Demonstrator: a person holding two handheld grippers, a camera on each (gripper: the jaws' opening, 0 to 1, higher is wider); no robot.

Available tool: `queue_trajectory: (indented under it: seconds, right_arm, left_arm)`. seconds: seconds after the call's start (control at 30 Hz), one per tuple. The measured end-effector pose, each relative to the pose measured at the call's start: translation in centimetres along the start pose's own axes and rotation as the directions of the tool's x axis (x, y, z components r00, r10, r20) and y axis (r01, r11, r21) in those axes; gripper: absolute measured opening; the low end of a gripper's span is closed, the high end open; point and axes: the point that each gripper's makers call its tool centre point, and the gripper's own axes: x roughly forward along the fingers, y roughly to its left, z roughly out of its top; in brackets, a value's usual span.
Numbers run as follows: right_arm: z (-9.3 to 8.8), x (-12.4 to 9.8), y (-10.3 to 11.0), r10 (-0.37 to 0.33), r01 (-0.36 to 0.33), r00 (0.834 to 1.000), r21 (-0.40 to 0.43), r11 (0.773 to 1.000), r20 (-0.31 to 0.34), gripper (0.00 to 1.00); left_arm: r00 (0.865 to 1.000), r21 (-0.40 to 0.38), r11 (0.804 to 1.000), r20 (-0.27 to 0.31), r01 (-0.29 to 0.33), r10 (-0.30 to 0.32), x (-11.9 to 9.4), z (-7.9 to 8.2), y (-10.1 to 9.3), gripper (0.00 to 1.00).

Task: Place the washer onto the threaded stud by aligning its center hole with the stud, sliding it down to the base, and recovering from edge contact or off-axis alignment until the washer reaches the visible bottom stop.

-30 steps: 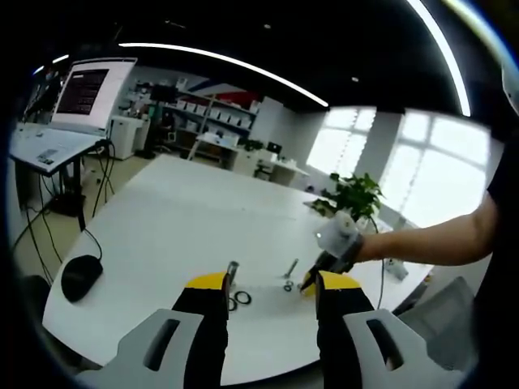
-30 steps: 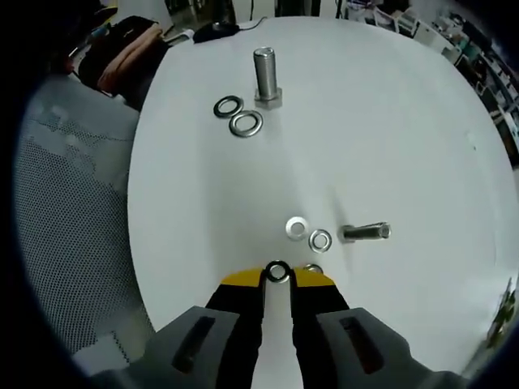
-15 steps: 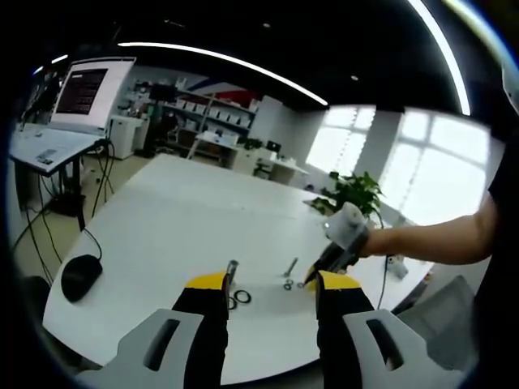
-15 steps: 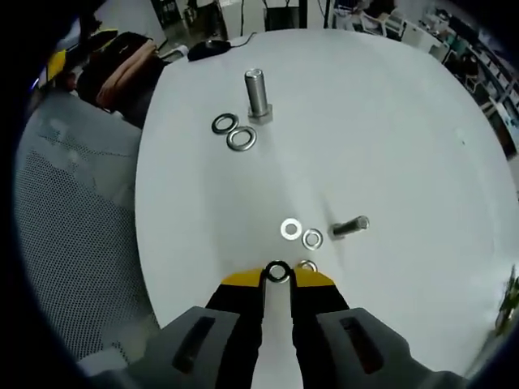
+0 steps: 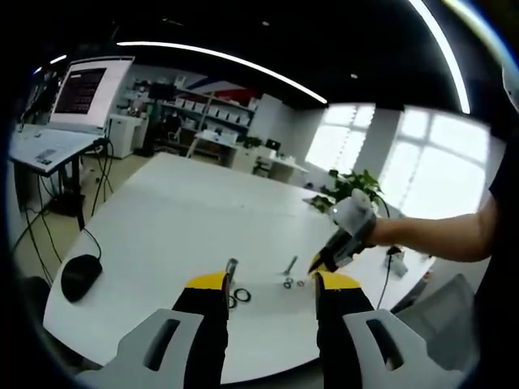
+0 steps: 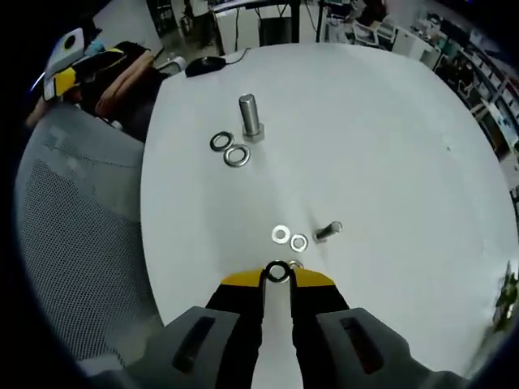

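Raised since a second ago: right tool [image 5: 324, 261], now higher above the white bench [image 5: 162, 227] in the left gripper view; left tool [image 5: 268, 284] jaws apart, holding nothing. Right gripper view: right tool [image 6: 277, 275] clamped on a washer [image 6: 277, 271]; upright threaded stud [image 6: 249, 116] well ahead, two larger washers [image 6: 229, 149] beside it; small bolt [image 6: 327, 231] lying near.

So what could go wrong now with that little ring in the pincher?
The washer sits pinched only at the very tips of the right gripper, so it might slip out. The upright stud is far off, with two washers lying at its base, which the gripper could bump.
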Motion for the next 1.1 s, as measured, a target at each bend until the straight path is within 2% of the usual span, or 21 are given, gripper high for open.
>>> queue_trajectory:
  seconds: [0.67,1.1]
  right_arm:
    - [1.3,-2.5,-1.8,-0.05,0.049,0.998,0.01,0.999,0.043,0.13]
    - [2.5,-3.9,-3.9,-0.109,0.101,0.988,0.077,0.992,0.107,0.13]
  left_arm:
    - [1.0,0.002,1.0,0.001,0.002,-0.002,0.0,0.0,0.0,0.4]
    - [1.0,0.001,1.0,0.007,0.003,-0.003,0.0,0.1,-0.1,0.4]
